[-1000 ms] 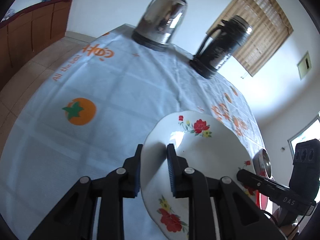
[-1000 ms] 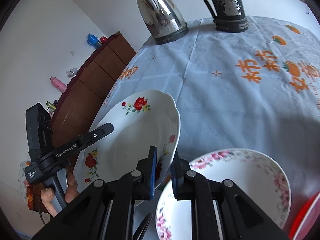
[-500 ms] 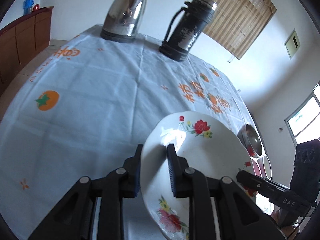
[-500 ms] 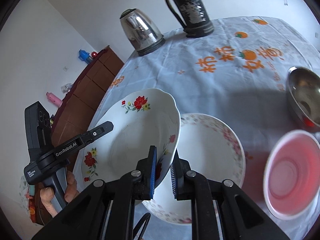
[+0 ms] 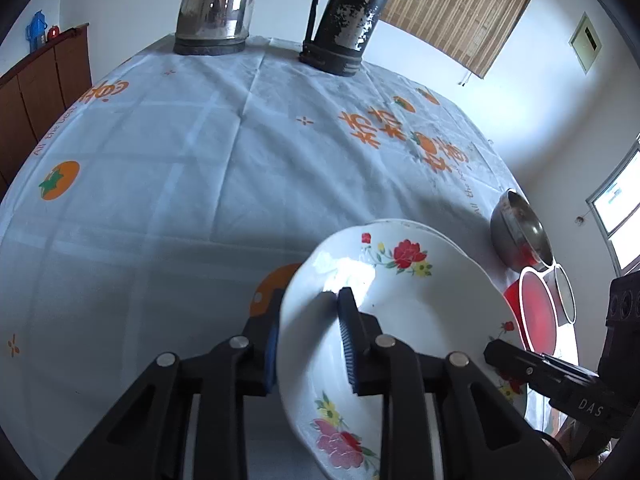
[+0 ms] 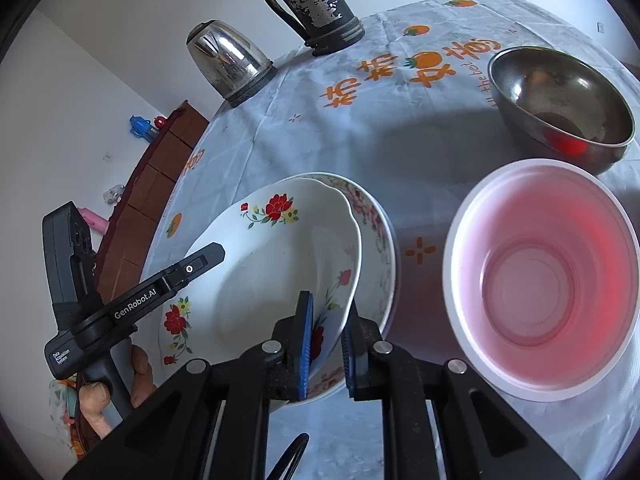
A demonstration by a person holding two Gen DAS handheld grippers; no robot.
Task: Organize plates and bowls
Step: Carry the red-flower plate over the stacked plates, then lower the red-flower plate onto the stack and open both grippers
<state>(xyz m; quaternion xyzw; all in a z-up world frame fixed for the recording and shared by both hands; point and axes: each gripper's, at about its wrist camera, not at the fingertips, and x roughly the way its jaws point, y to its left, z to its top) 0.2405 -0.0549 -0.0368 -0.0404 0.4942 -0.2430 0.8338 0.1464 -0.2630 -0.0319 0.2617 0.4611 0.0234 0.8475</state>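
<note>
A white plate with red flowers [image 5: 400,320] [image 6: 272,280] is carried by both grippers, one on each side. My left gripper [image 5: 308,340] has its pads on the plate's left rim, and its jaws are opening slightly with the rim still between them. My right gripper [image 6: 326,320] is shut on the right rim. The plate hangs tilted just over a second plate with pink flowers [image 6: 376,220] that lies on the tablecloth [image 5: 200,160]. Whether the two plates touch I cannot tell. A hand [image 6: 120,384] holds the left gripper's handle.
To the right of the plates stand a red plastic bowl with a pale inside [image 6: 540,280] [image 5: 536,308] and a steel bowl [image 6: 560,100] [image 5: 520,232]. At the far edge are a steel kettle [image 5: 216,4] and a black thermos [image 5: 344,16]. A wooden cabinet [image 5: 40,80] lines the left wall.
Both grippers have carried the red-flowered plate rightwards across the table, until it is over the pink-flowered plate. The steel bowl and the red bowl have come into view.
</note>
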